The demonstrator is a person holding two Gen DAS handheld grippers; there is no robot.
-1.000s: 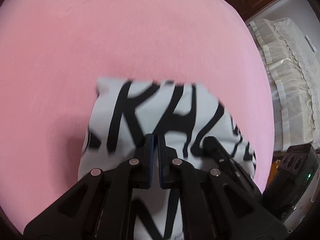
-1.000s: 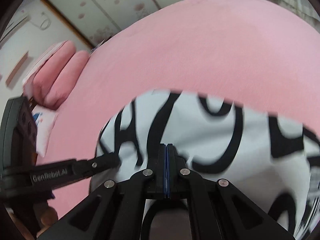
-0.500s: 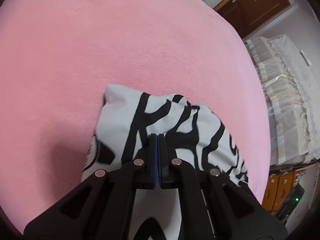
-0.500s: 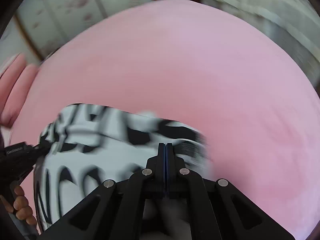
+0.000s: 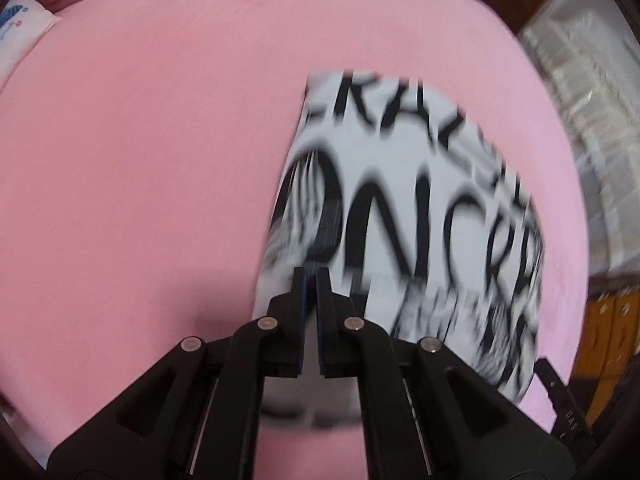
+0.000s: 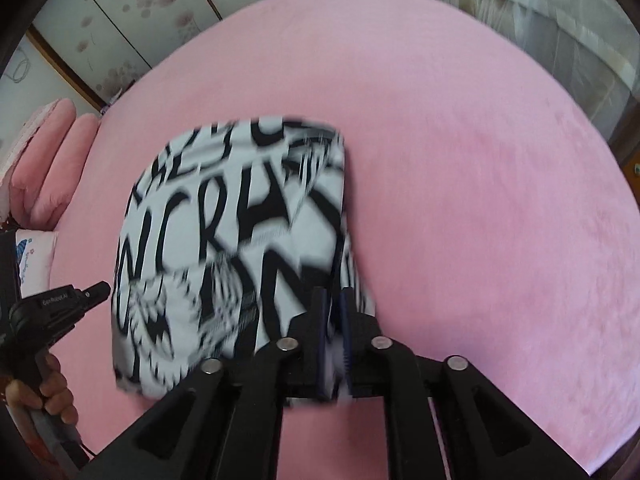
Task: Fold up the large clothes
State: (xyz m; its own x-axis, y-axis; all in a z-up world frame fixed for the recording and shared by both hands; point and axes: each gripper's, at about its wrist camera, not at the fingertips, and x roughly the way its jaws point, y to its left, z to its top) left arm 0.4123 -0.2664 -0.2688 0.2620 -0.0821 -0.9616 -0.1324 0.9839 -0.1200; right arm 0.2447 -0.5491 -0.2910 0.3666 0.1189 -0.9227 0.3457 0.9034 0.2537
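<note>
A white garment with big black letters (image 5: 416, 216) lies folded into a rough rectangle on the pink bed (image 5: 140, 160). My left gripper (image 5: 311, 276) sits at its near left corner, jaws a narrow gap apart, with cloth in the gap. In the right wrist view the garment (image 6: 240, 224) lies left of centre. My right gripper (image 6: 333, 296) is at its near right corner, jaws slightly apart with white cloth between them. The left gripper (image 6: 96, 290) also shows there at the garment's left edge. Both views are motion-blurred.
Pink pillows (image 6: 52, 160) and a white pillow (image 5: 20, 28) lie at the head of the bed. Sliding panels with a flower pattern (image 6: 160, 8) stand behind. Lace curtains (image 5: 580, 92) and wooden furniture (image 5: 612, 332) stand past the bed's right edge.
Both grippers have pulled back toward the near edge, and the garment has dropped flat on the bed. The jaws, tightly shut before, now stand slightly apart.
</note>
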